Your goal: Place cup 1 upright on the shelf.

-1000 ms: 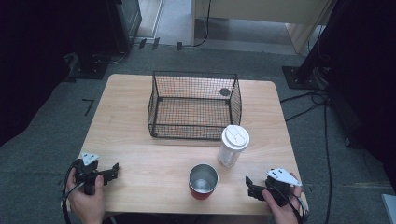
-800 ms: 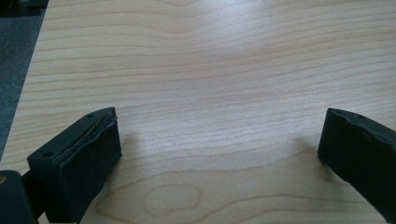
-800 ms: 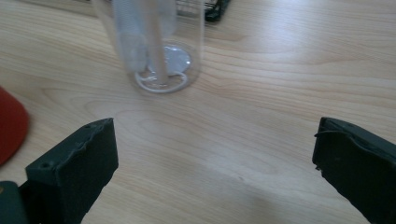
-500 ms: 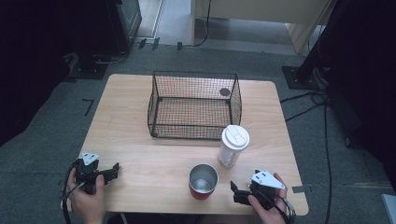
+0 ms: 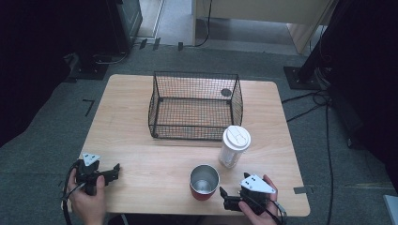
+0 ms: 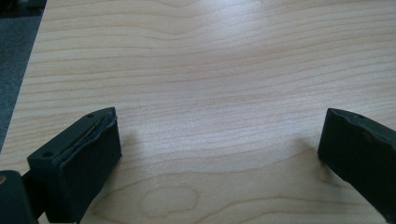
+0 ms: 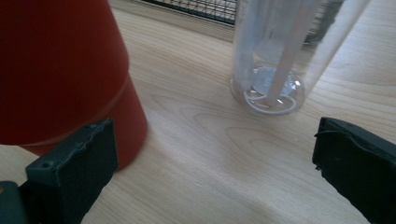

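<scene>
The right gripper (image 5: 225,198) is sitting low at the near edge of the counter (image 5: 141,159), fingers spread wide and grasping nothing, pointing at the red cup (image 5: 204,182) just beside it, so this looks like the approach before a grasp. The cup is standing upright near the clear lidded tumbler (image 5: 234,146), in front of the wire basket (image 5: 195,105). Next, I reckon, those fingers need to straddle the cup's wall without nudging the tumbler, while the left gripper (image 5: 111,171) is resting apart, fingers released too.
</scene>
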`<state>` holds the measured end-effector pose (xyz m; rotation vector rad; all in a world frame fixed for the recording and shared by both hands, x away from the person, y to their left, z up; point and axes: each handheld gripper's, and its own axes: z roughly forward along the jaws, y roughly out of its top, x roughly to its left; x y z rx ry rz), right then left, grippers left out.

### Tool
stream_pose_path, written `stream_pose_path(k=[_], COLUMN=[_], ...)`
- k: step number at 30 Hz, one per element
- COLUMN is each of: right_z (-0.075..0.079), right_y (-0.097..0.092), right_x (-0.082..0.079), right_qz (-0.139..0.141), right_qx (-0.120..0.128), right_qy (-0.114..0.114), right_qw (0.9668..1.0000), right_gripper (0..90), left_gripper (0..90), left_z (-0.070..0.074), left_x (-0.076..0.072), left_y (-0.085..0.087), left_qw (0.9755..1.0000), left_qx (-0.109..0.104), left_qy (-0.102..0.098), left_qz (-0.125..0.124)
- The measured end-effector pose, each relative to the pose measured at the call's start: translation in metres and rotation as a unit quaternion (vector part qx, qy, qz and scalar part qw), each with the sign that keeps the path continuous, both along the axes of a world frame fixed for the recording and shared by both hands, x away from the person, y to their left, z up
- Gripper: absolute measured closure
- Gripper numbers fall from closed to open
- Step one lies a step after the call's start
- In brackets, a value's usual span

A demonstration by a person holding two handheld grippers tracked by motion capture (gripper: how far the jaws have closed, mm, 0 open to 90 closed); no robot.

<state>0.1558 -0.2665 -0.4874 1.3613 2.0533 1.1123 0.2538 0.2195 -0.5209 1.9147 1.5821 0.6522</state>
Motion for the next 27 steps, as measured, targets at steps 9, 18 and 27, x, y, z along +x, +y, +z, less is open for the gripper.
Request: stream_pose_path(k=[9, 18, 27], right_z=[0.002, 0.005, 0.006], right_y=[0.01, 0.015, 0.031], right_x=[-0.004, -0.008, -0.012], right_qz=[0.021, 0.043, 0.071], right_qx=[0.013, 0.02, 0.028], right_qy=[0.002, -0.006, -0.006], right_qw=[0.9997, 0.9988, 0.9971], right_gripper=[0.6, 0.6, 0.6], left_gripper=[0.0, 0.0, 0.0], left_z=[0.0, 0.0, 0.0], left_x=[0.0, 0.0, 0.0], left_y=[0.0, 0.0, 0.0], left_qw=[1.0, 1.0, 1.0], left_qx=[0.0, 0.0, 0.0], left_qy=[0.0, 0.0, 0.0], left_qz=[0.0, 0.0, 0.0])
